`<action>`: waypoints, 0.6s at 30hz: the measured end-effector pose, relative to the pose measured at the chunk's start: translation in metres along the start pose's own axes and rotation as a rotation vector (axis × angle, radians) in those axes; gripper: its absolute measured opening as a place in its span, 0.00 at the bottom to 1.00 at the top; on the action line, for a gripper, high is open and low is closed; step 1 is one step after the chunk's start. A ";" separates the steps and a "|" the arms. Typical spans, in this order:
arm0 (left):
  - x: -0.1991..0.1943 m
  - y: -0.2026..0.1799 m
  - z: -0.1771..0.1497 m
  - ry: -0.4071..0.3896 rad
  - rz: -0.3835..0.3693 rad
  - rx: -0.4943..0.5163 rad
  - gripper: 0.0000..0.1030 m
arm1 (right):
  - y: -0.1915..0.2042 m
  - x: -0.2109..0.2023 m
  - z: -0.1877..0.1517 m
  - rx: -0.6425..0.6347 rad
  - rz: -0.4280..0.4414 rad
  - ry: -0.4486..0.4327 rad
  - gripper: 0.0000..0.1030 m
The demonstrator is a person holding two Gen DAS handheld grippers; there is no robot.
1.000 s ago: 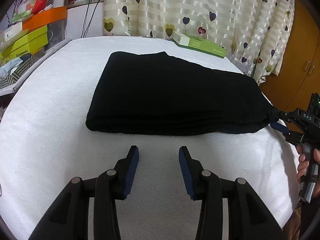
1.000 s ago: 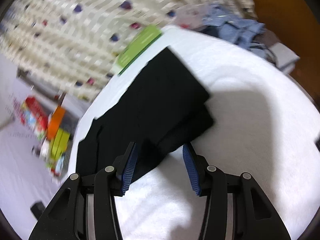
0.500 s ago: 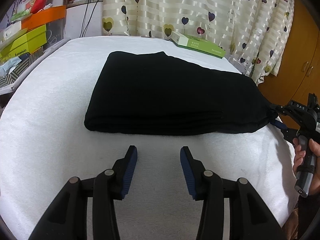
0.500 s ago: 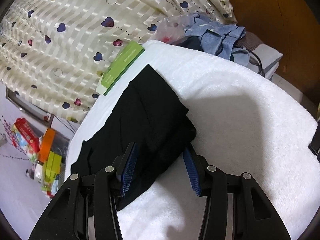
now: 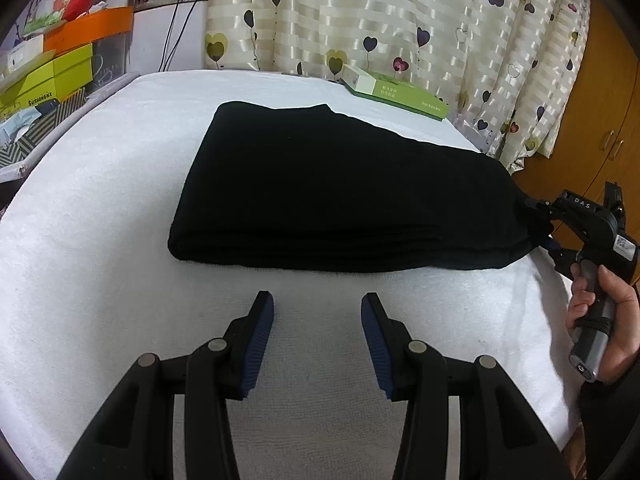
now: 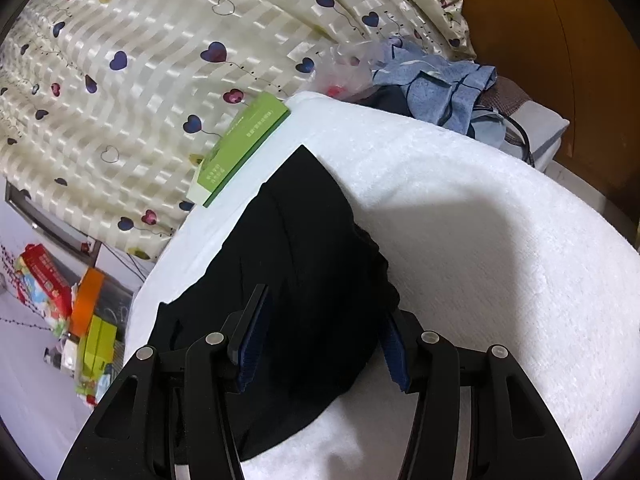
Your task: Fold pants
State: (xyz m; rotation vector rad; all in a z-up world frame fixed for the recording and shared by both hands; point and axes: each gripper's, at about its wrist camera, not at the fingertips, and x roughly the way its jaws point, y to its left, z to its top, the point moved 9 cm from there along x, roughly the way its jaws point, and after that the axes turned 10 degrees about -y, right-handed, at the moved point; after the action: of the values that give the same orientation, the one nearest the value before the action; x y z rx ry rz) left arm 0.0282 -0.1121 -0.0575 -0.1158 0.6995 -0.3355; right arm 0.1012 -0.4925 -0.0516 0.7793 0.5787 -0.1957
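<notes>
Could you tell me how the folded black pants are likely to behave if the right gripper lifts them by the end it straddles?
The black pants are soft stacked layers, so they will probably droop and partly unfold. The right gripper has open jaws around a bunched end, so some layers may slip free. The towel looks nubby, so dragging may catch.

Items counted across both views:

- Black pants [image 5: 344, 188], folded: one.
- White towel-covered surface [image 5: 100, 184]: one.
- Green flat box [image 5: 394, 90] by the curtain: one.
- Heart-patterned curtain [image 5: 400, 20]: one.
- Two-finger grippers: two, the left gripper [image 5: 317, 334] and the right gripper [image 6: 324, 344].
- Hand [image 5: 616, 320] seen holding a handle: one.
- Heap of blue cloth [image 6: 444, 88]: one.
- Stacked boxes [image 5: 52, 68] at the left: several; an exact count cannot be made.
</notes>
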 end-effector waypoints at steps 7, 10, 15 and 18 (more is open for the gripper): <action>0.000 0.000 0.000 -0.001 -0.006 -0.006 0.47 | 0.015 -0.003 0.006 -0.056 0.065 0.013 0.23; 0.000 0.001 0.000 -0.002 -0.011 -0.010 0.47 | 0.035 -0.012 0.011 -0.090 0.126 0.007 0.22; -0.001 0.001 0.000 -0.002 -0.010 -0.008 0.47 | 0.089 -0.023 0.012 -0.196 0.232 0.013 0.21; -0.001 0.001 0.000 -0.002 -0.010 -0.008 0.47 | 0.120 -0.027 0.005 -0.258 0.285 0.023 0.21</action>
State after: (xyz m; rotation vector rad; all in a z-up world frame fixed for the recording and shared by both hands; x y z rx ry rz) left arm 0.0281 -0.1107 -0.0574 -0.1276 0.6989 -0.3419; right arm 0.1260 -0.4128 0.0392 0.6048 0.4964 0.1480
